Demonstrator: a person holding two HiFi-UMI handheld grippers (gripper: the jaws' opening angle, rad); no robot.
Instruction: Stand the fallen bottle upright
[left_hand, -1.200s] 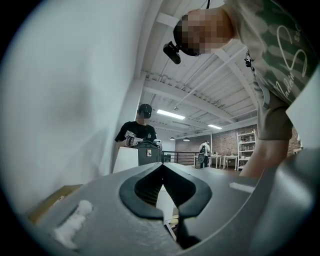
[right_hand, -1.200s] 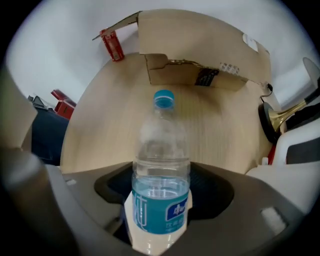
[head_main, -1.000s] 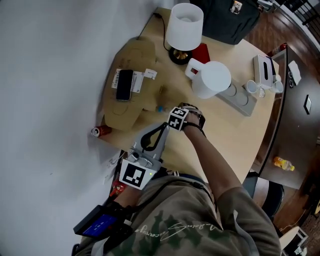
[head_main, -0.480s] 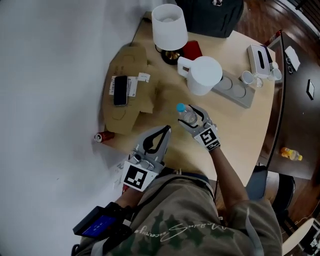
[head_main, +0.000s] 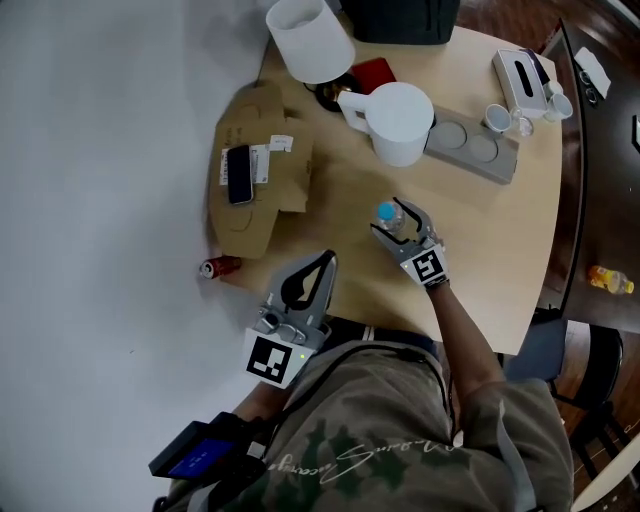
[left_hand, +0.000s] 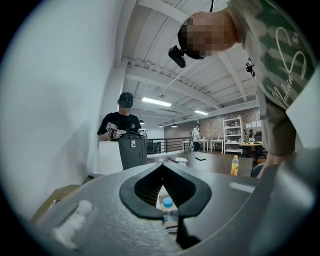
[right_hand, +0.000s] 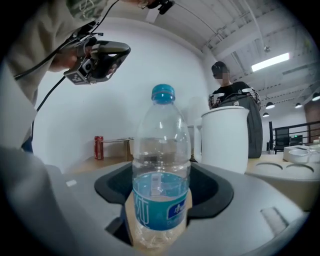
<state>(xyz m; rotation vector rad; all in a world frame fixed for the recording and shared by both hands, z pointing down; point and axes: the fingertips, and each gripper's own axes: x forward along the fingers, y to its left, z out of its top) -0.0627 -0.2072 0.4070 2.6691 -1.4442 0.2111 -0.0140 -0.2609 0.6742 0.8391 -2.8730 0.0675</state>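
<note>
- The right hand-held gripper (head_main: 398, 232) has its two jaws closed on a water bottle (right_hand: 161, 175), one against each side of the lower body at the label.
- The water bottle stands upright in that grip, cap up, over the open middle of the desk (head_main: 500, 250); whether its base touches the wood cannot be told.
- It is clear plastic with a light blue cap and a blue label, and holds a little water.
- The left hand-held gripper (head_main: 325, 260) hovers near the desk's near edge, well apart from the bottle, with its jaw tips together and nothing between them.
- Beyond the bottle, apart from it, stands a white jug (head_main: 400, 125).
- Beside the jug lies a grey tray (head_main: 470, 150) with round hollows, and small white cups (head_main: 500, 118) stand at its far end.
- A lamp with a white shade (head_main: 305, 40) stands further back.
- To the left lies a cardboard sheet (head_main: 265, 205) with a phone (head_main: 238, 175) on it, and a red can (head_main: 220, 267) sits by the wall.
</note>
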